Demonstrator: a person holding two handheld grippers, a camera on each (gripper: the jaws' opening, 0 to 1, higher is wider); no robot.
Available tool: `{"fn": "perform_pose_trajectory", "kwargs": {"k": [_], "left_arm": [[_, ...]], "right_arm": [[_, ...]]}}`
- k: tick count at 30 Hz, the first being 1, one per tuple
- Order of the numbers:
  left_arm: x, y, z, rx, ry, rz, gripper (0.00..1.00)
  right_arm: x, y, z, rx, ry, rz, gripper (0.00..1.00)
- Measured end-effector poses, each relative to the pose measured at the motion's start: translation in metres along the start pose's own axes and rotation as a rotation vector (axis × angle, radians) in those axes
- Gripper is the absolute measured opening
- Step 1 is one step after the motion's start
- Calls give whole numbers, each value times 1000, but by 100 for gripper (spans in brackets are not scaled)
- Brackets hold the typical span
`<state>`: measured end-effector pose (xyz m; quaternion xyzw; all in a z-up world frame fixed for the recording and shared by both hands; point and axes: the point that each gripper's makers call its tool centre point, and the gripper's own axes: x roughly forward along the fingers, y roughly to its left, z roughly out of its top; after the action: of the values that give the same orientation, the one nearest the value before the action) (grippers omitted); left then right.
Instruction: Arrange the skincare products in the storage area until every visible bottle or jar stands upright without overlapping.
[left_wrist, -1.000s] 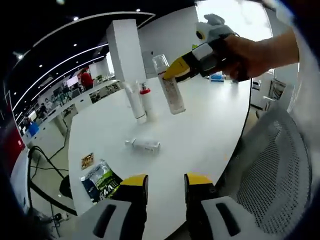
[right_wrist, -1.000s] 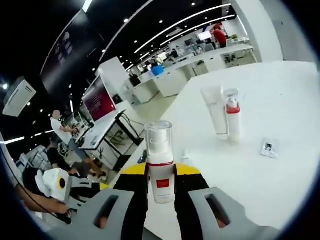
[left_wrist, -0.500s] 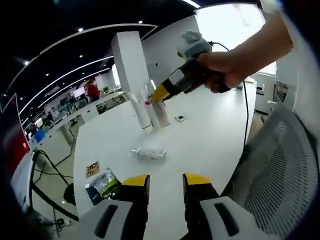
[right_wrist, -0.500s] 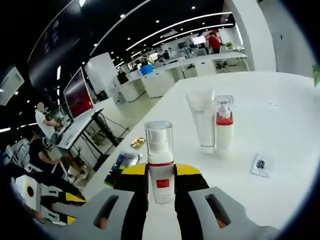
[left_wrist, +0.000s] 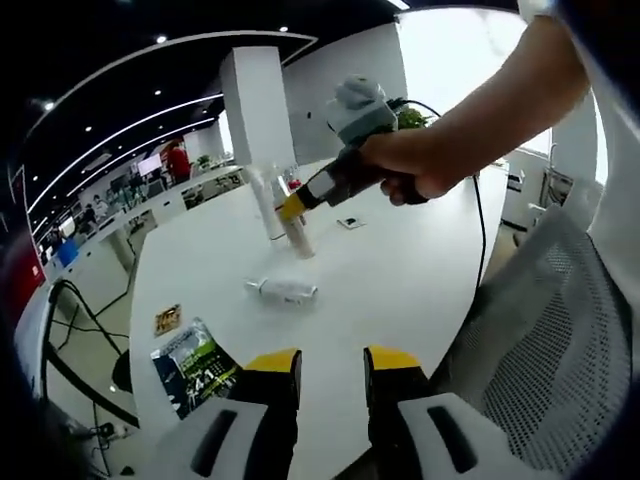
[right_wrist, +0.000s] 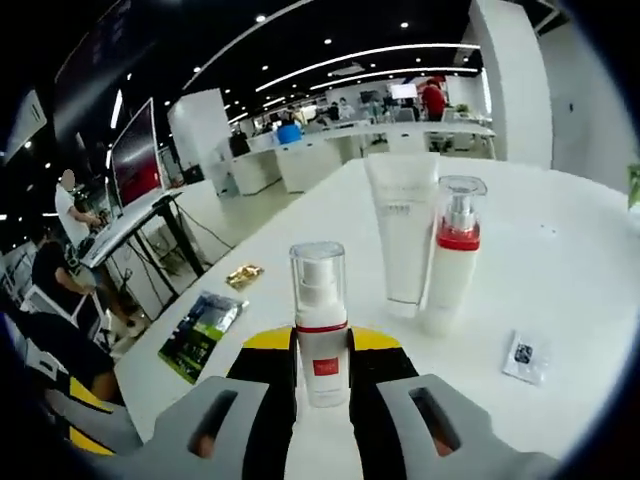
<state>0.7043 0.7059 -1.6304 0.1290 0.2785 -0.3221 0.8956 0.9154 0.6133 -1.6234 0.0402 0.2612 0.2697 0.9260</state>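
Carrying the clamped pump bottle (right_wrist: 320, 320), the right hand-held gripper (right_wrist: 320, 350) has closed on the upright tube (right_wrist: 400, 235), probably to stand it alongside; left hand-held gripper (left_wrist: 330, 365) gapes empty.

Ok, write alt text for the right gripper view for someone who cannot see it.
The right hand-held gripper holds a clear-capped pump bottle with a red label upright between its jaws above a white table. Beyond it stand a white tube and a red-collared pump bottle, side by side, with a small sachet to their right and a green packet at left.

Right gripper (right_wrist: 321, 365) clamped, left gripper (left_wrist: 320, 372) agape
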Motion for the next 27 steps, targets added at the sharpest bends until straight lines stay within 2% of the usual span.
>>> {"fn": "perform_pose_trajectory", "kwargs": {"k": [4,6,12,18,20,27], "left_arm": [[2,-7,-4,26,15,-22,25],[2,-7,-4,24,18,-27,25],[1,-6,-3,15,16,-21,25],[1,-6,-4,17,24,-19,25],[1,-7,-4,20,22,-19,25],[0,-3,-3,-26,12,-4,25]], "right_arm": [[11,-6,-2,-66,-29,-35,16],[14,-9,-1,-71,-41,-47,16],[22,-9,-1,-113,-96,-32,16],[30,-14,-9,-141,-80,-51,16],[31,-20,-11,-173,-62,-83,16],[36,-23,-11,-184,-80,-100,16]]}}
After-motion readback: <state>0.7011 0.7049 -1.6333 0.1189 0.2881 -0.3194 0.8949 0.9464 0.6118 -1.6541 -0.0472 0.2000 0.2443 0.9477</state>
